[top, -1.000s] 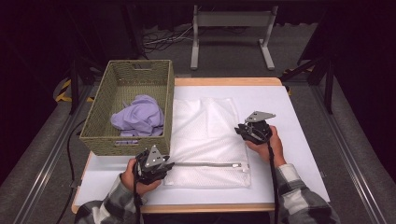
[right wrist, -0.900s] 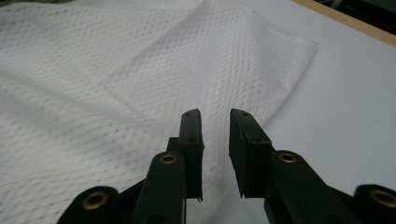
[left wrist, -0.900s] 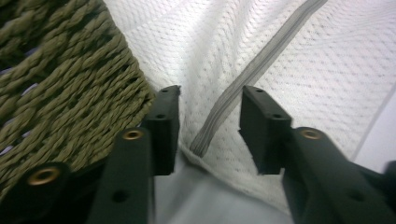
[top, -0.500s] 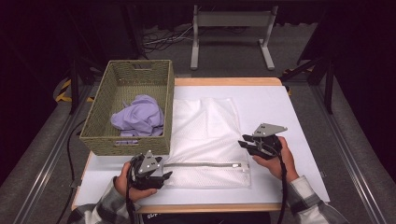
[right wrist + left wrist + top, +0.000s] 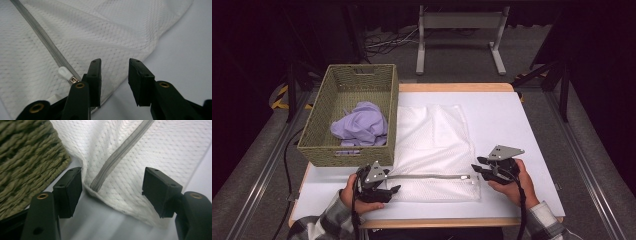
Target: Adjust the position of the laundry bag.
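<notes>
Working a white mesh bag (image 5: 434, 150) lying flat on the table (image 5: 502, 115) beside the basket (image 5: 314, 145). It's limp and thin, so we grab the zipper pull (image 5: 65, 73), not cloth. Left tool (image 5: 112, 192) gapes around the zipper's end, gripping nothing; right tool (image 5: 114, 82) has just been opening, empty.

White mesh cloth bag (image 5: 434, 150) with a grey woven zipper tape (image 5: 120, 150) lies on a smooth matt white tabletop (image 5: 502, 120). Beside the bag, a rough woven olive basket (image 5: 319, 142) holds soft lilac cloth (image 5: 359, 125).
</notes>
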